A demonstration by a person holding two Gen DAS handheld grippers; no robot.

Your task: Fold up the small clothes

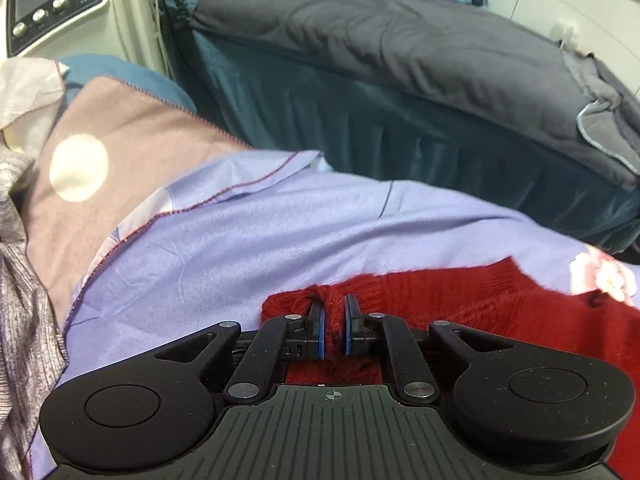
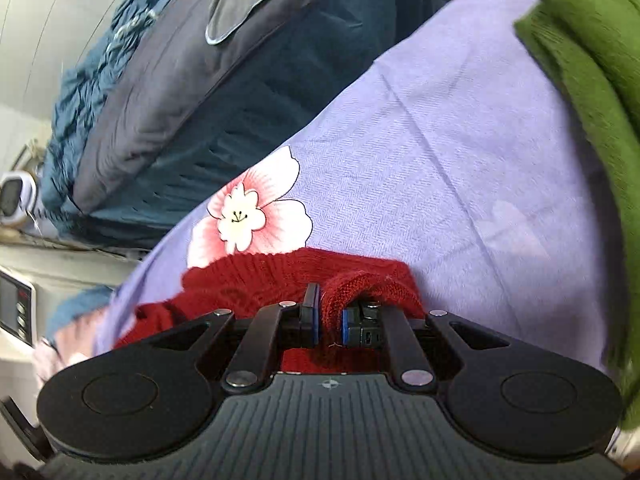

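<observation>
Left jaws: the left gripper (image 1: 333, 328) was clenched on a bunched ridge of the red knitted garment (image 1: 460, 300), wool squeezed between the blue pads.
Right jaws: the right gripper (image 2: 329, 322) was likewise clamped on a rolled edge of the same red knit (image 2: 256, 280), a fold wrapping over its right finger.
Where the garment lay: directly at and under both sets of jaws, its body spreading right of the left jaws and left of the right jaws, so the long axis seemed to run between the two hands.
Nearer hand: neither; each held its own end.
Just beyond the jaws: the lilac sheet (image 1: 240, 248) with a pink flower print (image 2: 248, 212) carried the knit.
Far right of the right jaws: green cloth (image 2: 592, 60).
Farthest: a bed (image 1: 400, 80) with a grey cover.
Judgement: the fold likely turns on swinging both held ends together across that axis.
</observation>
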